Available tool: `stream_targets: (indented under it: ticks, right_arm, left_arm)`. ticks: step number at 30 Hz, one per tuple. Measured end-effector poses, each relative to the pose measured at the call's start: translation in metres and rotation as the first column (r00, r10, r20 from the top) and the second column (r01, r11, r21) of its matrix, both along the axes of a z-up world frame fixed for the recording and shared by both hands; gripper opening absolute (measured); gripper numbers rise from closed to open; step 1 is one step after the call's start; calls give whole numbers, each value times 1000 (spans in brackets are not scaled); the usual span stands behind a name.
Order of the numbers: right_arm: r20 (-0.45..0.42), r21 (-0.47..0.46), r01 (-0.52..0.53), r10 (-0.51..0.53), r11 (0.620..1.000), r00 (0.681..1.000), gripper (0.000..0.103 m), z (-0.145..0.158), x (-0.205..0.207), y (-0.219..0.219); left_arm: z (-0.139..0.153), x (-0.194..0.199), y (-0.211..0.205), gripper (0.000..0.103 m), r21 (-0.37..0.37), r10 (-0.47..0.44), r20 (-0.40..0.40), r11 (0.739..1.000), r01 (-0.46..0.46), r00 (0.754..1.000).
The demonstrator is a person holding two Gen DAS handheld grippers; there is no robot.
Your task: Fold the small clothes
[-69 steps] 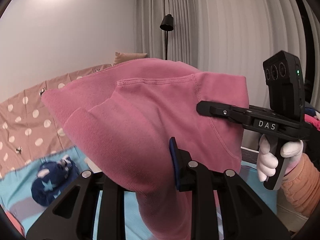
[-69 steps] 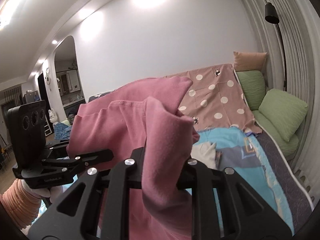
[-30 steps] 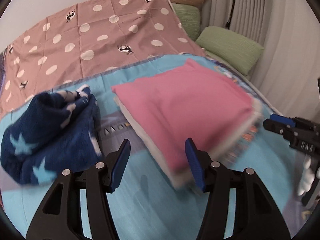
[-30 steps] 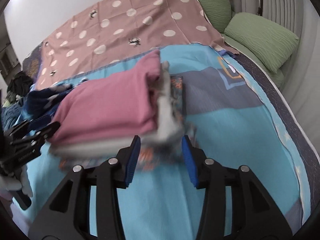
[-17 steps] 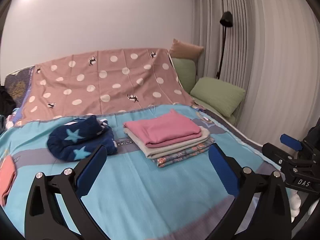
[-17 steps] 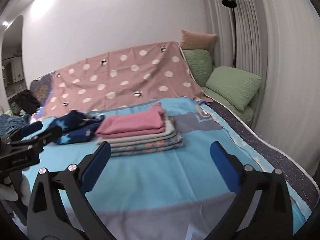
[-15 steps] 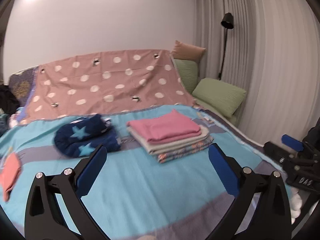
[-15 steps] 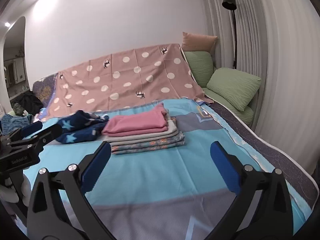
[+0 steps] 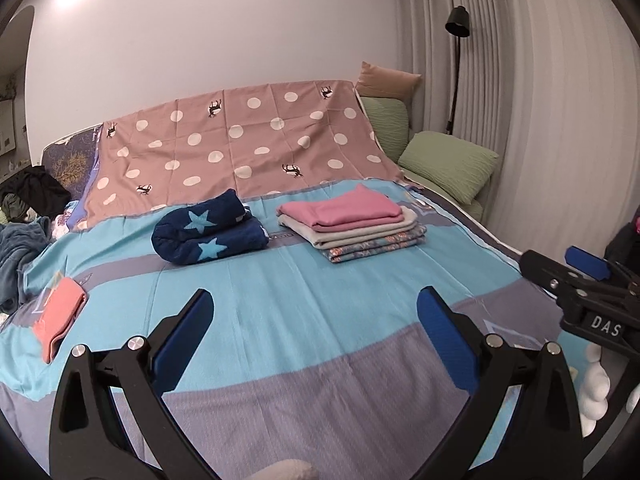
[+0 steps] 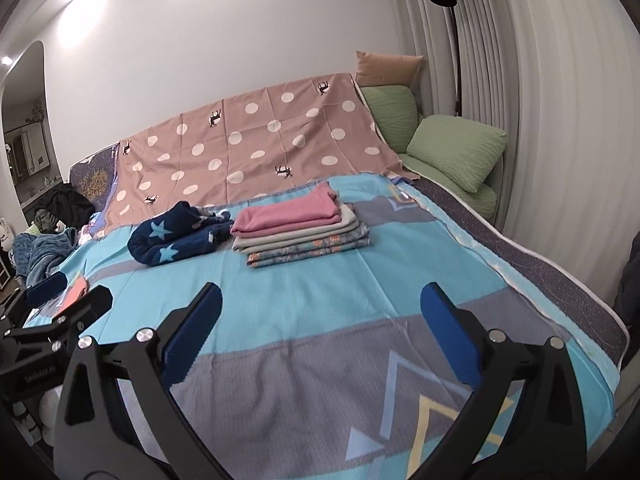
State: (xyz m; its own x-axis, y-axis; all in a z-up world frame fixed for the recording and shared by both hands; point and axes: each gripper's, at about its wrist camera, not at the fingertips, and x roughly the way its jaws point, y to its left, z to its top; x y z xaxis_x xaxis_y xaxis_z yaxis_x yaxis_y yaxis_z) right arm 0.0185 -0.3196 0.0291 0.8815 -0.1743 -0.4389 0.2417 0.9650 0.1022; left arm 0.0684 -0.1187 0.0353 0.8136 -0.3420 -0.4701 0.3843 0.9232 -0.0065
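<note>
Pink garment (image 9: 340, 210) lies folded atop a stack (image 9: 360, 236) on the bed (image 9: 300, 292), well ahead of both tools. Soft and light, it would likely slump unless lifted by two corners. Left tool (image 9: 316, 320) and right tool (image 10: 320, 316) gape wide, holding nothing. Only the left view shows the coral piece (image 9: 60, 312) fully.

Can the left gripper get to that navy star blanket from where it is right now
Probably yes. The left gripper is open and empty, and only bare bedspread lies between it and the navy star blanket. The folded stack sits off to the blanket's right, out of the way. It would need to move forward.
</note>
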Motion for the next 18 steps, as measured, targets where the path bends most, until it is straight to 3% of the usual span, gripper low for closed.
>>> stream_targets:
  ticks: [9, 18]
  right_arm:
    - [-16, -58, -19, 18, 998, 1000, 101, 0, -18, 15]
    - [-45, -23, -16, 15, 1000, 999, 101, -5, -21, 8]
  left_arm:
    - [3, -22, 6, 102, -3, 2, -2, 1000, -2, 1000]
    - [0, -26, 5, 102, 6, 2, -11, 1000, -2, 1000]
